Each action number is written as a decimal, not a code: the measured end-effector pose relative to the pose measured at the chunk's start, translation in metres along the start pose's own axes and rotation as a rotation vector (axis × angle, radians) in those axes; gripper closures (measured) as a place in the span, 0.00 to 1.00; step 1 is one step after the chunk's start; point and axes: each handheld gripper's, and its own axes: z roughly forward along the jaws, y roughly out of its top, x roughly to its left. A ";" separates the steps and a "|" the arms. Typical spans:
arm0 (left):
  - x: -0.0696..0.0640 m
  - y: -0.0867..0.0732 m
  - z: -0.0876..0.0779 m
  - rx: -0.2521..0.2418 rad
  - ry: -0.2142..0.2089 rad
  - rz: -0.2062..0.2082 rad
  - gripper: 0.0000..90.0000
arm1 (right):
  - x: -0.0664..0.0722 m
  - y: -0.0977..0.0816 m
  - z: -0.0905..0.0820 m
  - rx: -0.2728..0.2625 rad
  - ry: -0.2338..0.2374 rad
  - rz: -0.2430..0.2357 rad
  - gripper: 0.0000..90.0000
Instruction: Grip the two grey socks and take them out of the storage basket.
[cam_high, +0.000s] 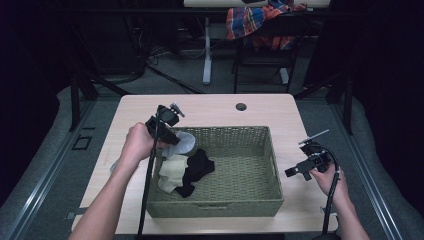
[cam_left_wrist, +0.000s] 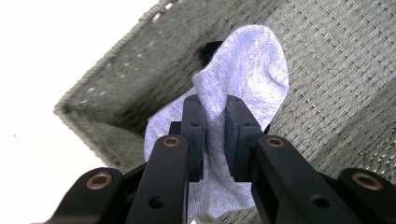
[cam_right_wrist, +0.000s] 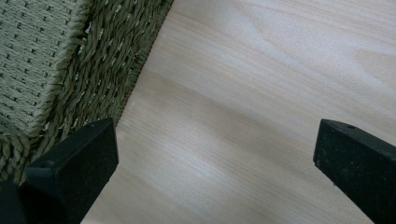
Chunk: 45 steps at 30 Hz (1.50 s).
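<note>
Holding the pale grey sock (cam_left_wrist: 243, 70) by a fold, the left gripper (cam_left_wrist: 214, 135) has its jaws clamped on the cloth just above the near-left corner of the woven basket (cam_high: 225, 207); in the high view the left gripper (cam_high: 167, 131) hangs at the basket's left rim with the sock (cam_high: 183, 142) drooping from it, partly over the rim and partly inside; the pinch takes only a narrow pleat of soft fabric, so a quick move could, I judge, let it slide out and drop back onto the heap or outside on the tabletop (cam_high: 210, 107); the sock's loose end trails low, and it may well snag on the rough weave of the wall and tug the basket along; just to the right, inside the basket, a cream sock (cam_high: 172, 172) and a black sock (cam_high: 197, 167) lie touching each other, near enough that the hanging toe could drag one of them askew; further right, beyond the basket's right wall, the right gripper (cam_high: 307, 165) rests above bare tabletop with its jaws spread wide and nothing between them; from the right gripper view it sits beside the basket's edge, so a careless swing inward might knock the rim.
</note>
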 end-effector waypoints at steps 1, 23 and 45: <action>0.001 0.000 -0.003 -0.005 0.005 0.002 0.89 | 0.000 0.000 0.000 -0.001 0.001 0.001 0.00; 0.034 -0.031 -0.042 -0.043 0.057 -0.082 0.89 | 0.000 0.000 0.000 0.004 -0.005 -0.001 0.00; 0.077 -0.095 -0.047 -0.033 0.094 -0.236 0.89 | 0.002 -0.001 0.002 -0.020 -0.011 0.026 0.00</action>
